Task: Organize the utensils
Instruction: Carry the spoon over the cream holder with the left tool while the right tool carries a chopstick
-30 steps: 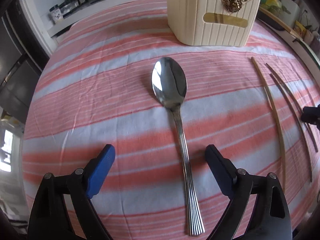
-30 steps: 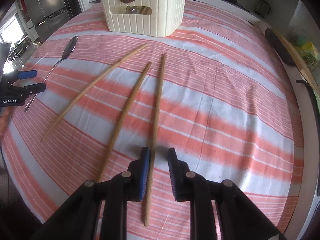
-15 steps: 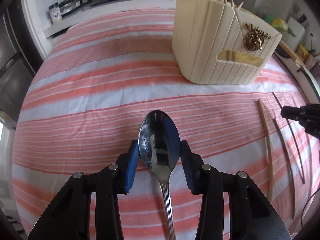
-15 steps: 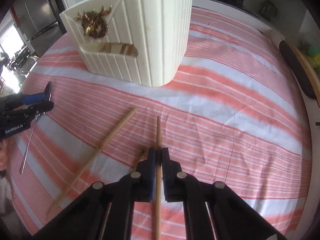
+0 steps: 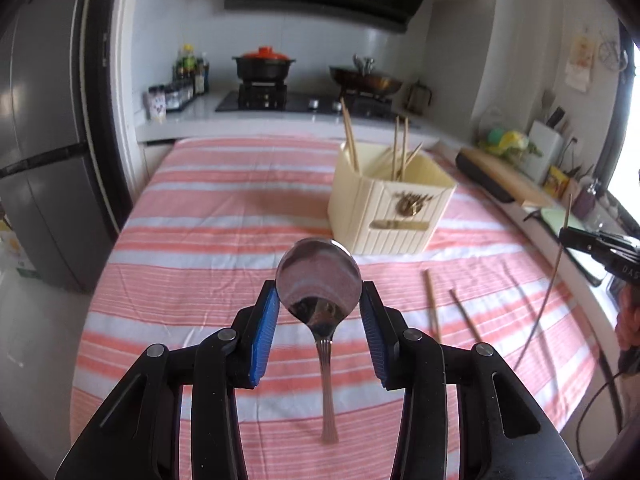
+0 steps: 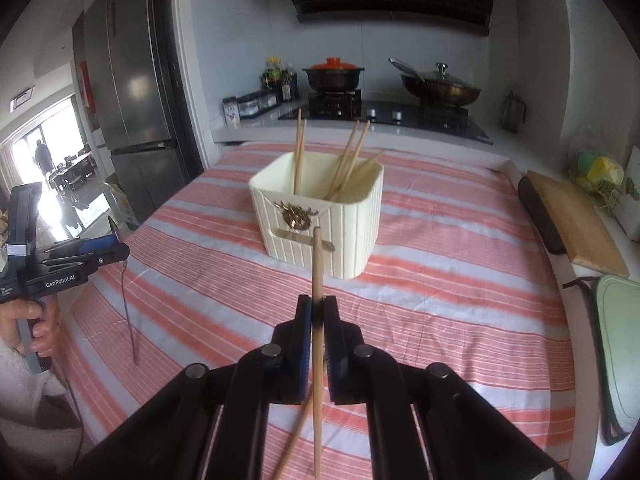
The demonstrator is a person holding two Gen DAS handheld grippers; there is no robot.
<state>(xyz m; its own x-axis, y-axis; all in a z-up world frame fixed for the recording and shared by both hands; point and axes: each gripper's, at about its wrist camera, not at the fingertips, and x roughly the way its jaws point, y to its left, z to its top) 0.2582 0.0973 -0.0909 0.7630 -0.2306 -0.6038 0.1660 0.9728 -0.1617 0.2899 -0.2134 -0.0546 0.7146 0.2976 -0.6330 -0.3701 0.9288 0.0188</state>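
So on the left side, the left gripper [image 5: 319, 308] has the spoon [image 5: 319, 285] pinched by its bowl between the blue pads; jaws clamped on either edge of the bowl, handle hanging down toward the striped desk [image 5: 208, 248] with its tip just above the cloth or maybe grazing it – hard to call. Its long axis is close to vertical, bowl up.

Moving right, the cream holder [image 5: 390, 210] sits ahead and a bit right of that spoon, already stuffed with several sticks poking out the top; two loose chopsticks [image 5: 431, 304] lie flat on the cloth between the two grippers, near the holder's right side.

Further right, the right gripper [image 6: 317, 316] is squeezed tight on a single chopstick [image 6: 317, 264]; it runs nearly straight up through the jaws, top end pointing at the holder's front face, lower end trailing down toward the cloth.

The bit that matters, I think: the holder opening is dead ahead of the right gripper and higher than the stick's top end – so that stick looks like it needs lifting over the rim and tipping in; the right hand seems the nearer and better lined up of the two; the spoon has to travel right and forward to get there.
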